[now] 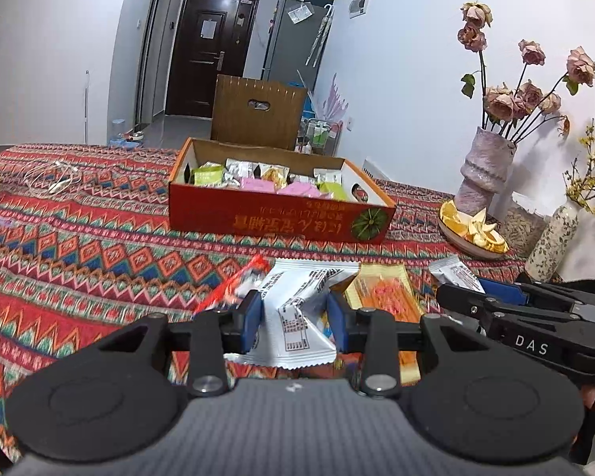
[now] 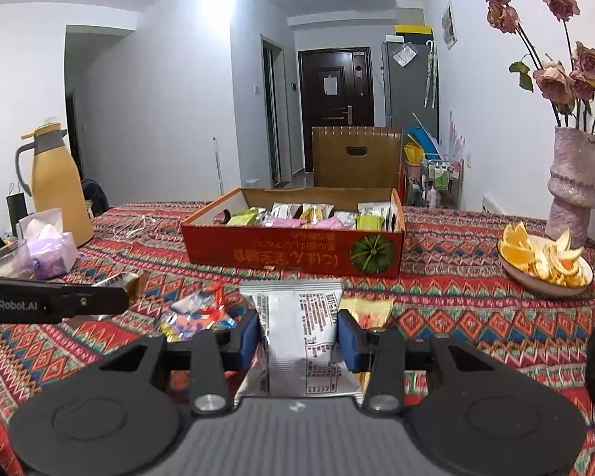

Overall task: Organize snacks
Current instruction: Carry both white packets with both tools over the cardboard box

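**Meanwhile, two white snack packets sat clamped short of an open carton**

Side by side over the patterned tablecloth [image 1: 79, 246], both hand-held grippers were closed on snacks. The left gripper [image 1: 295, 317] pinched a white snack packet [image 1: 297, 309] between its blue pads, the wrapper crumpled at the grip. The right gripper [image 2: 297, 335] squeezed a second white packet [image 2: 301, 333], printed side up, its jaws only narrowly parted by the wrapper's width.

Ahead of them stood a shallow red cardboard box [image 2: 289, 250], open at the top, with a green pumpkin picture on its near wall. Inside lay a row of wrapped snacks: green packets [image 2: 246, 216] toward both ends, pink ones [image 2: 281, 221] in the middle, and silver and yellow wrappers along the back. Their exact count could not be made out from this low angle.

Loose on the cloth between grippers and box lay a red-and-blue packet [image 2: 202, 313] and a yellow packet with orange contents [image 1: 384, 297].

To the right, a shallow dish [image 2: 543, 277] held orange peel and wedges, beside a pale vase [image 2: 575, 182] of dried roses. At far left stood a yellow thermos jug [image 2: 59, 186].
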